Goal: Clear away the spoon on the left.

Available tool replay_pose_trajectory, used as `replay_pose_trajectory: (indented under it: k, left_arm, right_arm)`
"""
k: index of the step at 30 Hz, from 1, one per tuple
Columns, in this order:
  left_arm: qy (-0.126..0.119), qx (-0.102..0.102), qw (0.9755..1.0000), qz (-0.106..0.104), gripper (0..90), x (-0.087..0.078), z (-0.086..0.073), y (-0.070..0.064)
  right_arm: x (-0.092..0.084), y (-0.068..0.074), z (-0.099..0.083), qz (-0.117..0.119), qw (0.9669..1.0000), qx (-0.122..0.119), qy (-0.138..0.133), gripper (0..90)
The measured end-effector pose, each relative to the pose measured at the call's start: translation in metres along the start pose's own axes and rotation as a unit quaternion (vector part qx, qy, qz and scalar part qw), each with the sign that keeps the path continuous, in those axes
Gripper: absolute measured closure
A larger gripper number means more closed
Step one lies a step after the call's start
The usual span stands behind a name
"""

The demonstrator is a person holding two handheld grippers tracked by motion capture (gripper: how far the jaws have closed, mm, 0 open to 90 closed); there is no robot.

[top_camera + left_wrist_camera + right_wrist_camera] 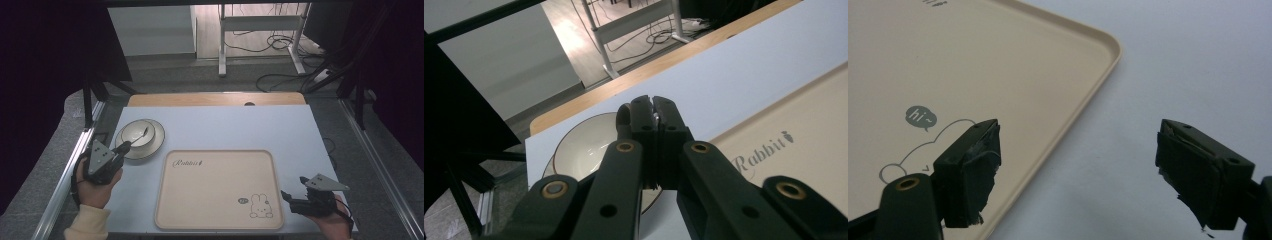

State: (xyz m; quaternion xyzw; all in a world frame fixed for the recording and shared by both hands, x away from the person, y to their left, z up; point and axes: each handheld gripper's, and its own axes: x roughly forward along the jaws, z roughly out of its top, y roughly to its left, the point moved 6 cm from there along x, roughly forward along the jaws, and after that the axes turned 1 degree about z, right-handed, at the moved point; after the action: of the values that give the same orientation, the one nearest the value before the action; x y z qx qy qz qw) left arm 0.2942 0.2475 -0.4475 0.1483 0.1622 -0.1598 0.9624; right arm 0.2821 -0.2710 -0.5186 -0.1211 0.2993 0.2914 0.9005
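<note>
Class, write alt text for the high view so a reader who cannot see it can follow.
A person's left gripper, jaws shut, reaches the rim of a bowl with a spoon in it, on a plate. Beside it lies a beige rabbit tray on the table; the right gripper waits open.

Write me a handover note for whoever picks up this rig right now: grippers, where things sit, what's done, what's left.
Left gripper: shut, at the near rim of the round cream bowl on its matching plate; whether it pinches the rim or the small utensil lying in the bowl, I cannot tell.
Right gripper: open, holding nothing, straddling the right edge of the beige rectangular tray with the rabbit drawing.
Bowl and plate sit on the pale blue table, beyond the tray's far left corner.
Done: nothing on the tray yet.
Left: probably moving the bowl set onto the tray.
</note>
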Motion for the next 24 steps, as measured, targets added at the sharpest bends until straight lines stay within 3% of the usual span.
replay_pose_trajectory:
  k: [14,24]
  left_arm:
    - [-0.001,0.0,0.9997,-0.024,90.0,-0.002,0.008,-0.013]
    - [-0.006,0.015,0.9989,-0.044,89.9,-0.003,0.015,-0.028]
  right_arm:
    - [0.0,0.0,0.0,-0.002,1.0,-0.003,0.001,18.2]
    - [0.0,0.0,-0.001,-0.001,1.0,-0.005,0.002,18.2]
